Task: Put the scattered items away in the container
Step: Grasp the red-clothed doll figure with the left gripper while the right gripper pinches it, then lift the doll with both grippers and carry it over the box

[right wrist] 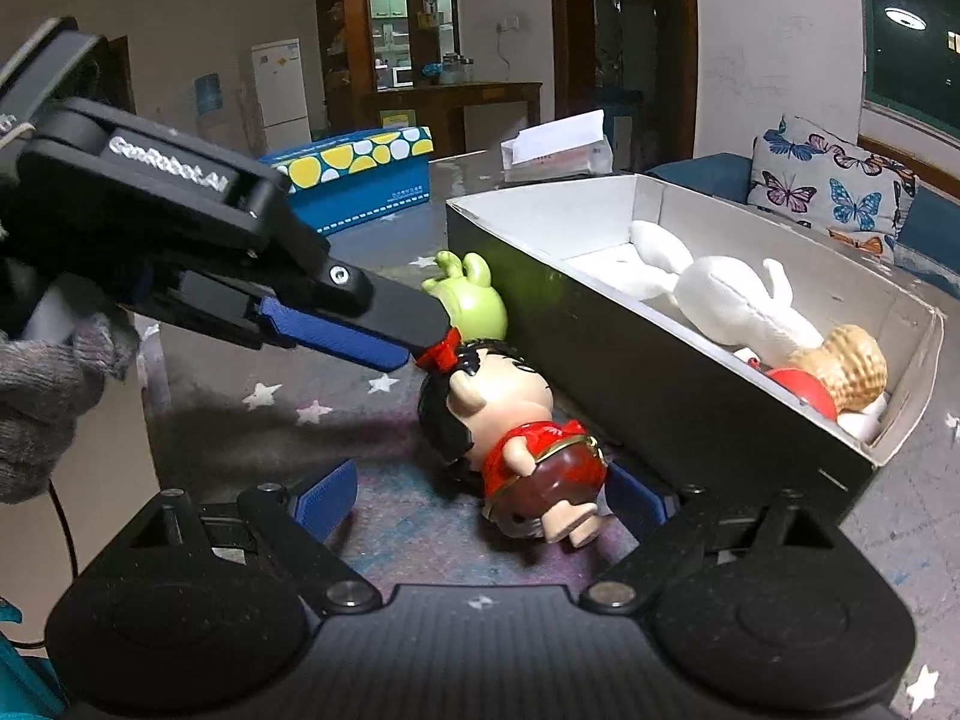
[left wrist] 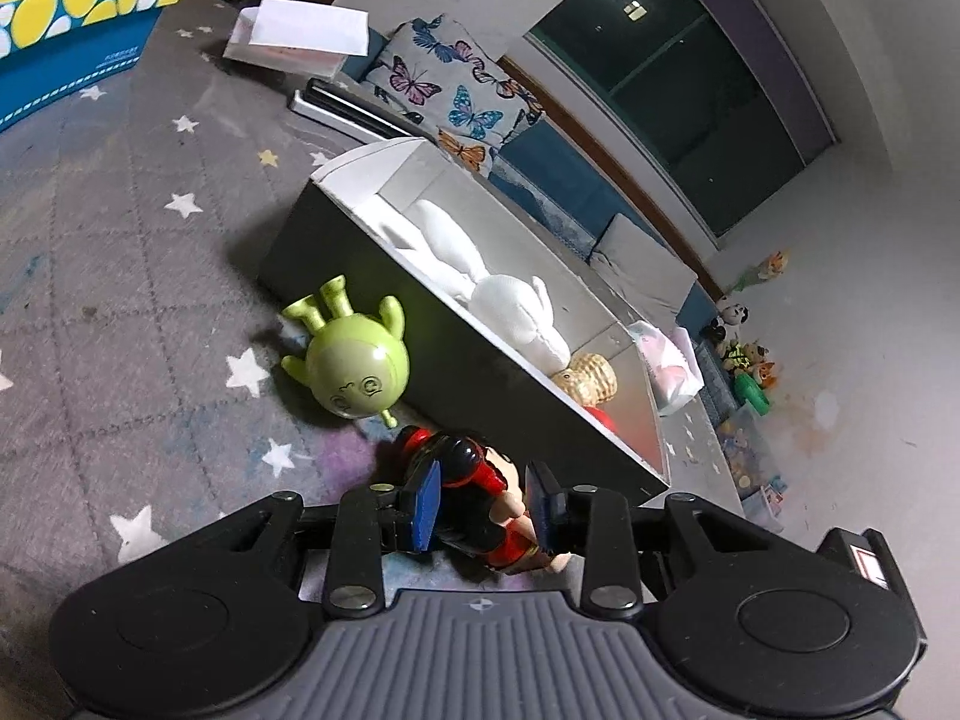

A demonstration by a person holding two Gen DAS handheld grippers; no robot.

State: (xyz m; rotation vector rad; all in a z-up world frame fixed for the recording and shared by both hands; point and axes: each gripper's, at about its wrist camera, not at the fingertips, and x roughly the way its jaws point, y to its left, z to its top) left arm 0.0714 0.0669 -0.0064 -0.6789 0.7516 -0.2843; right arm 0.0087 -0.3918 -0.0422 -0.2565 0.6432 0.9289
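Observation:
A doll in a red dress (right wrist: pixel 516 438) lies on the star-patterned cloth beside the open grey box (right wrist: pixel 660 360). In the left wrist view the doll (left wrist: pixel 474 480) sits between my left gripper's (left wrist: pixel 483 504) blue pads, which are close on both sides of it. From the right wrist view the left gripper (right wrist: pixel 414 336) reaches the doll's head bow. My right gripper (right wrist: pixel 480 498) is open, its fingers on either side of the doll's legs. A green alien toy (left wrist: pixel 348 360) lies by the box. The box (left wrist: pixel 336 180) holds a white plush rabbit (left wrist: pixel 480 276), a peanut-shaped toy (left wrist: pixel 591 378) and a red item.
A blue box with yellow and white spots (left wrist: pixel 66 24) and a white paper packet (left wrist: pixel 294 36) lie further back on the cloth. A butterfly-print cushion (left wrist: pixel 456 96) rests on a blue sofa beyond. Several toys (left wrist: pixel 744 354) sit on the floor.

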